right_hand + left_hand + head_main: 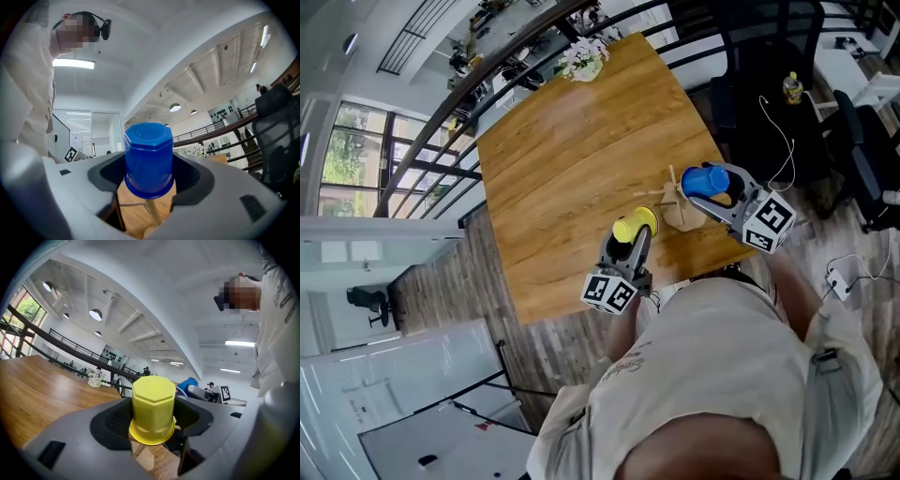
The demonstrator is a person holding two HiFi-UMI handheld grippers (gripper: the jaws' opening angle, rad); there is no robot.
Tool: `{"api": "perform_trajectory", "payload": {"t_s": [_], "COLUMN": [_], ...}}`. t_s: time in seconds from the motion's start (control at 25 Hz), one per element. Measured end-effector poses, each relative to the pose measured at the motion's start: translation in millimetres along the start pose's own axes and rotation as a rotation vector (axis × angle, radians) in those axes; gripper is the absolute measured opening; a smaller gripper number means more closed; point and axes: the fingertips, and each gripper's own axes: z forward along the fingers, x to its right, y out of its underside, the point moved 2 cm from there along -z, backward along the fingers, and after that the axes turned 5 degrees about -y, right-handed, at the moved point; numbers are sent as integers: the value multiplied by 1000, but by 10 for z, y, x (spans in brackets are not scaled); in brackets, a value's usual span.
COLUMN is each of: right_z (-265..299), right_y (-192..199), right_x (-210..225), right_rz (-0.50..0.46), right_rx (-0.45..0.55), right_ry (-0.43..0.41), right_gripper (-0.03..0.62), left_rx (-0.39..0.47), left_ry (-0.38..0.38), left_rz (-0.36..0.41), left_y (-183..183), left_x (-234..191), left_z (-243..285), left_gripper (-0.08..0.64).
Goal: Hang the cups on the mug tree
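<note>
While your right gripper (pixel 149 183) gripped the blue cup (pixel 148 157) by its sides, closed end up and mouth down, a wooden peg (pixel 151 213) showed just under the rim. From the head view the cup hung over the top of the tree (pixel 675 212), near the front edge of the table (pixel 572 159). No view settled whether the rim had met the peg.

The step looked like seating that cup, and it wanted care more than force. You needed the peg centred in the mouth before lowering, because a rim landing on the tip could tip the light tree. You needed to come down along the peg's own slant, not straight down. You should have parted the jaws only once the cup's weight sat on the wood, then backed off without brushing it.

Your left gripper (pixel 152 425) was closed on the yellow cup (pixel 153 401), held the same way up, beside the tree but apart from it. That was a good place to wait; moving it closer risked knocking the branches. No handle showed on either cup.
</note>
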Motion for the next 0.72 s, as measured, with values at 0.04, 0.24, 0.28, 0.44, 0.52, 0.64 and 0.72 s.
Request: {"api": "perform_trajectory", "payload": {"t_s": [0.04,0.24,0.28,0.44,0.52,0.64,0.72], "right_z": [18,80,84,91,107,137,144], "right_y": [21,103,118,201,245,271,288], "right_x": [9,49,49,38,31,46,53], "right_rz": [5,31,35,54,68,100,138], "right_rx": [-1,-2,-2,-7,-11,3,15], "right_ry": [-3,-5,-6,-15,-17,-23,-30], "right_gripper": [290,290,290,290,290,290,290], "left_rx": [2,-3,-4,4,9,11,4], "left_ry": [-4,-19,-24,-27,-28,-30,-34], "left_rz": [-2,-2,-6,-9,-12,-11,-8], "left_y": [-2,-2,6,0,-20,-18,24], "left_x": [-5,-54,-67,-67,-60,-70,-78], "left_z": [-6,-61,-76,-131,-153,-165,-191], "left_gripper": [278,278,278,278,278,278,278]}}
